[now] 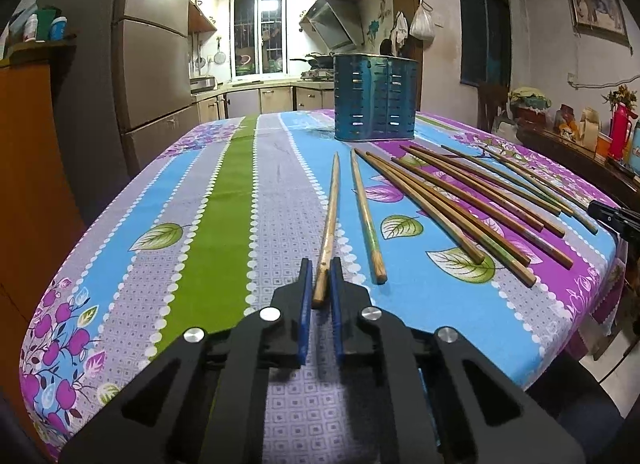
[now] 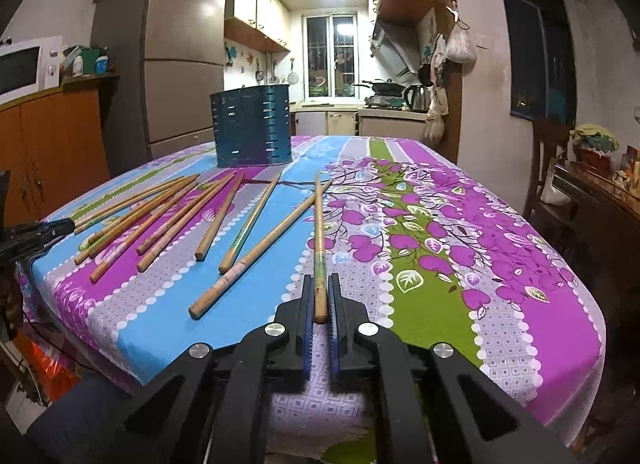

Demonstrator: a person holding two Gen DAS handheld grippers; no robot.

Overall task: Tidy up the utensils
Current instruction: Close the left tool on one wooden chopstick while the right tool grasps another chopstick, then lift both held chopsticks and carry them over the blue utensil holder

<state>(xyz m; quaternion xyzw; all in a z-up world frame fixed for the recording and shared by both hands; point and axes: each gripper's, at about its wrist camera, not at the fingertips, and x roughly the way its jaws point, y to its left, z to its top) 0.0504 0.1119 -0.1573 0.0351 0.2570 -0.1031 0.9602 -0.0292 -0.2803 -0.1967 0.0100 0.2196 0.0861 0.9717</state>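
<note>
On my left wrist camera, the left gripper [image 1: 321, 270] has its blue-padded fingers [image 1: 306, 288] closed on the thick end of a wooden chopstick [image 1: 329, 224], which runs forward along the tablecloth [image 1: 224, 200] with its tip toward the blue slotted utensil holder [image 1: 375, 98]. Just to its right lies a second chopstick with a greenish band [image 1: 367, 220], apart from the fingers, and beyond that a fanned row of chopsticks [image 1: 460, 204] spreads toward the table's right edge. At that far right edge I can see the black tip of the other gripper.

On my right wrist camera, the right gripper [image 2: 319, 288] is pinched on the butt end of a chopstick with a green patterned band [image 2: 319, 248]; that stick points straight ahead, and near its far tip it crosses a longer pale chopstick [image 2: 260, 252] lying diagonally. The loose chopsticks [image 2: 160, 220] lie spread to the left on the cloth, and the utensil holder [image 2: 251, 130] stands upright behind them, well apart from both grippers. I cannot tell whether either held stick is lifted off the cloth
</note>
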